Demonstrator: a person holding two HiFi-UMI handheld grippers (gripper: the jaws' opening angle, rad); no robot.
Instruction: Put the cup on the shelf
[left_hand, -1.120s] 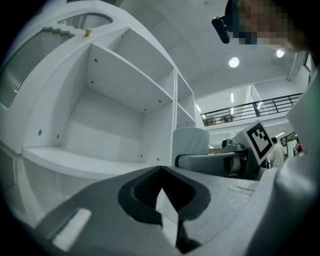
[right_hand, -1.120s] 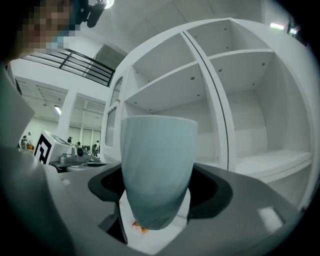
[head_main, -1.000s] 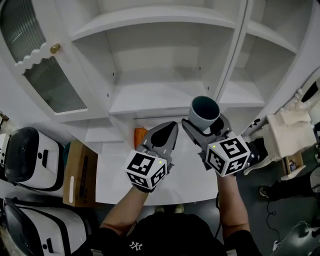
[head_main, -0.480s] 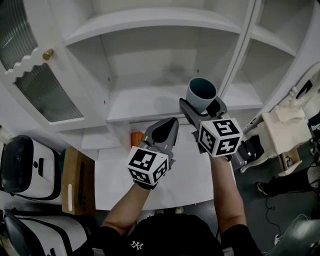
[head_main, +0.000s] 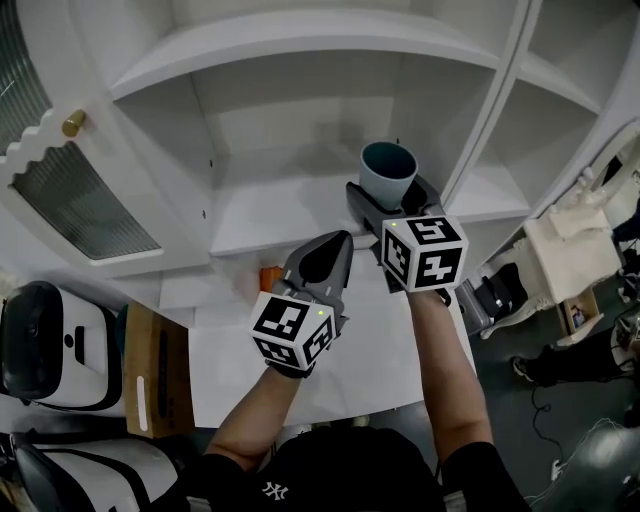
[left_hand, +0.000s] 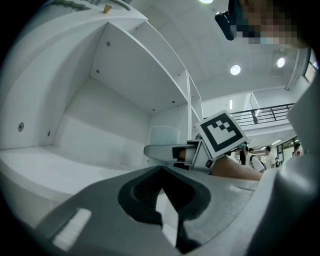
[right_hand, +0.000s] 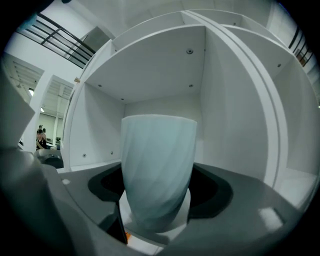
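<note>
We hold the pale blue cup (right_hand: 157, 170) upright in our right hand-held gripper (head_main: 390, 202), jaws clamped on its base, over the front of the white shelf (head_main: 280, 210) beyond the table's (head_main: 230, 360) far edge. Our left hand-held gripper (head_main: 338, 245) hovers just beside it over that edge, jaws together and empty

place: large indoor hall, lab/demo-type setup
structure: mezzanine railing (left_hand: 265, 111), ceiling spotlights (left_hand: 235, 70)
furniture: white shelf cabinet (head_main: 300, 120)
floor: white equipment cases (head_main: 45, 340), cardboard box (head_main: 155, 370)
</note>
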